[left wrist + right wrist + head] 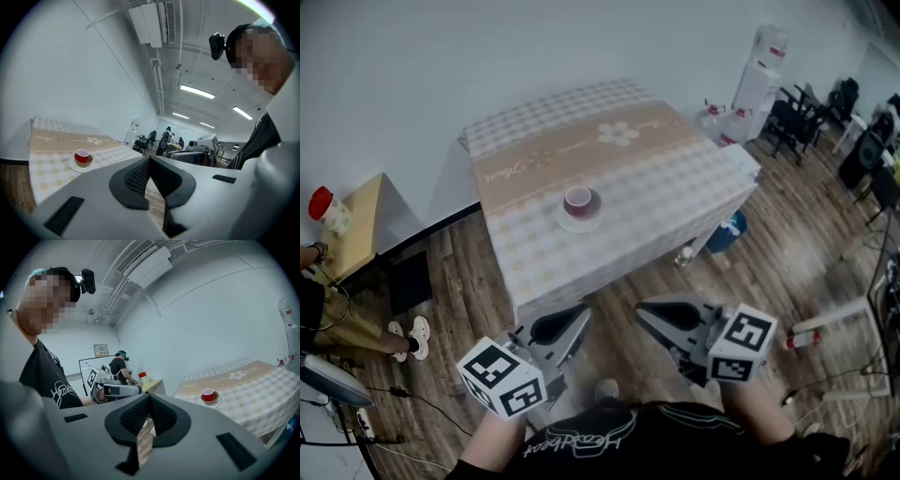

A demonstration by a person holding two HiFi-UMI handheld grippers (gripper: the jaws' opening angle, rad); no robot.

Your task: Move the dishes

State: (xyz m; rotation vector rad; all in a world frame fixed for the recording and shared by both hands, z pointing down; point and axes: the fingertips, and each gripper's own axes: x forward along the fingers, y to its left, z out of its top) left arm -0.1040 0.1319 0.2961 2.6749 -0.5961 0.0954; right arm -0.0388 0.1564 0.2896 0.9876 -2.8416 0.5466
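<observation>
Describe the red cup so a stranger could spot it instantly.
Find the table under the checked cloth, against the white wall. Near its middle, just this side of the tan band with the flower print, lies a white saucer with the red cup on it. They are the only dishes there.

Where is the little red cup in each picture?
Head view: cup near the middle, on a saucer.
Left gripper view: cup at the left, just below the middle.
Right gripper view: cup right of the middle.
Shared landmark: the flower print beyond the cup.
</observation>
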